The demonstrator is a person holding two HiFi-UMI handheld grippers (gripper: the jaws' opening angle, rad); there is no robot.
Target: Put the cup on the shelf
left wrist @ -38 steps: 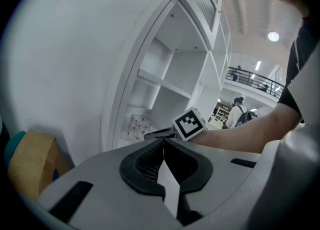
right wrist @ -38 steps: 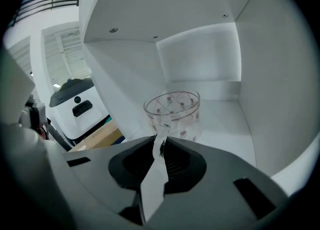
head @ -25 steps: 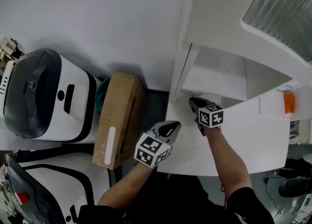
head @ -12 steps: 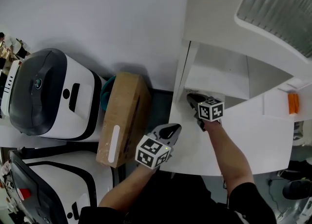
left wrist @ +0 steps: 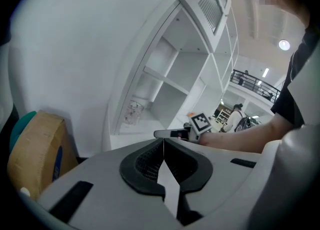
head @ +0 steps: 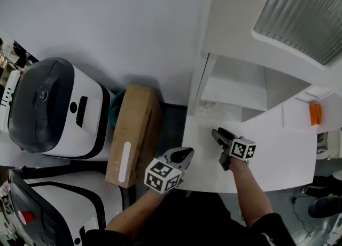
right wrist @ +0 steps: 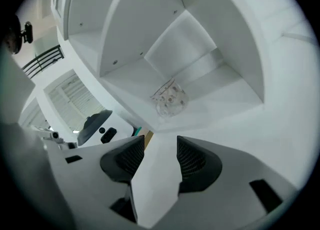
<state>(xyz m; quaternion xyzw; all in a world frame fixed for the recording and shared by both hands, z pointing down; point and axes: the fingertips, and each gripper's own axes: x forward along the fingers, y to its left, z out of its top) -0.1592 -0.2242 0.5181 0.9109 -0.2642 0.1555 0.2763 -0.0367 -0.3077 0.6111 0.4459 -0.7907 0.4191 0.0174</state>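
Two grippers face the white shelf (head: 235,91), and the task looks all but done, so what remains is a clean retreat.

At far left stands a white appliance (head: 45,103) with a dark grey lid, and beside it a cardboard box (head: 133,135) against the wall. Neither matters to this step.

Next comes the left gripper (head: 184,155), its jaws pressed together on nothing, over the near edge of the white ledge (head: 278,154). It does best to hold where it is, clear of the other hand's path.

A little further right, the clear patterned glass cup (right wrist: 169,99) appears to stand upright on the floor of the lowest compartment. It sits near the left wall, close to the front lip, and neither tool touches it.

The right gripper (head: 218,135) points at the cup from just outside the compartment. Its jaws have just been opening and are spread wide with nothing between them, the cup lying apart from and ahead of the tips.

To finish well, I judge that the right hand should draw back along the line it points. The jaws should stay spread and the wrist steady, so that no pad clips the glass or the compartment wall. Because the cup sits near the lip and is probably light, a sideways brush could tip it off. A glance to confirm that it stands steady is worthwhile before turning away.

Further right the other compartments look bare, and a small orange object (head: 316,113) sits at the far edge, well out of the way.
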